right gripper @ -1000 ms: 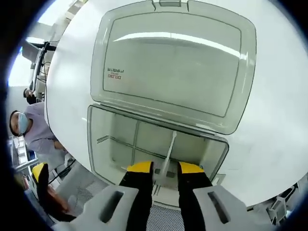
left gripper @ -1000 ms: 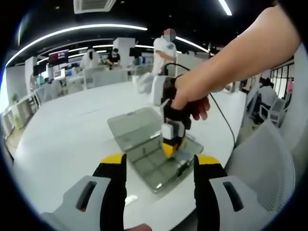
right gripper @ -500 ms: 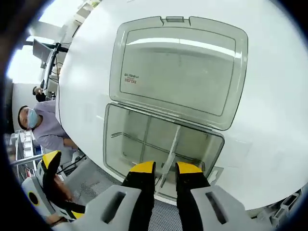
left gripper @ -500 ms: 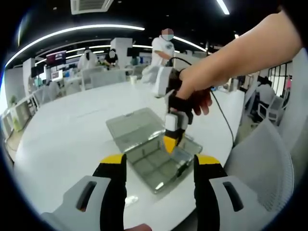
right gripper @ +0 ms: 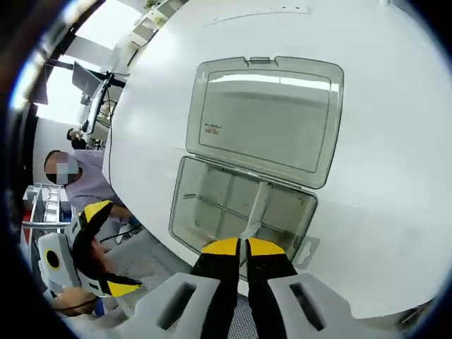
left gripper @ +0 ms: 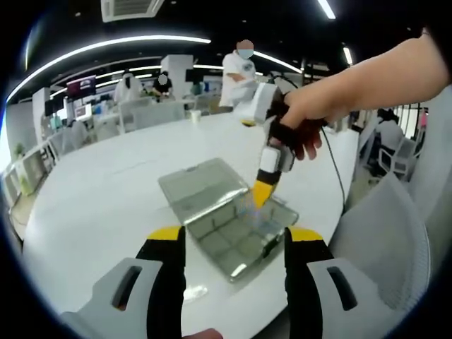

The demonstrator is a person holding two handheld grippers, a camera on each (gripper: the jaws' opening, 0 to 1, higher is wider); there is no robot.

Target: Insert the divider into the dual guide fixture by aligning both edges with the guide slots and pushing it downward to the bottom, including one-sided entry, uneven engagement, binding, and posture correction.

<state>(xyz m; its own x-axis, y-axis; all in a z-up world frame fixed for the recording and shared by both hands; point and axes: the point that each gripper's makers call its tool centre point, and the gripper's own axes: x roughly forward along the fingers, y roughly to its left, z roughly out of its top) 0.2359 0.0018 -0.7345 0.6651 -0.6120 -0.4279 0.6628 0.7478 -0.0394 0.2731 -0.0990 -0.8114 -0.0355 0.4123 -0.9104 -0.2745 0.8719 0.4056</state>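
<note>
**Right gripper above the open box, divider standing in it**

In your left gripper view, the left gripper (left gripper: 233,244) is low and near, its yellow-tipped jaws spread wide with nothing between them. Beyond it, the clear grey plastic organiser box (left gripper: 229,219) lies open on the round white table (left gripper: 92,198), its flat lid folded back to the far left. To the right, your hand (left gripper: 311,123) holds the right gripper (left gripper: 260,194) pointing down over the box's right part.

In your right gripper view, the right gripper's tips (right gripper: 239,247) are almost touching; whether they pinch anything I cannot tell. The thin translucent divider (right gripper: 256,210) stands in the box's tray, just beyond those tips.
</note>
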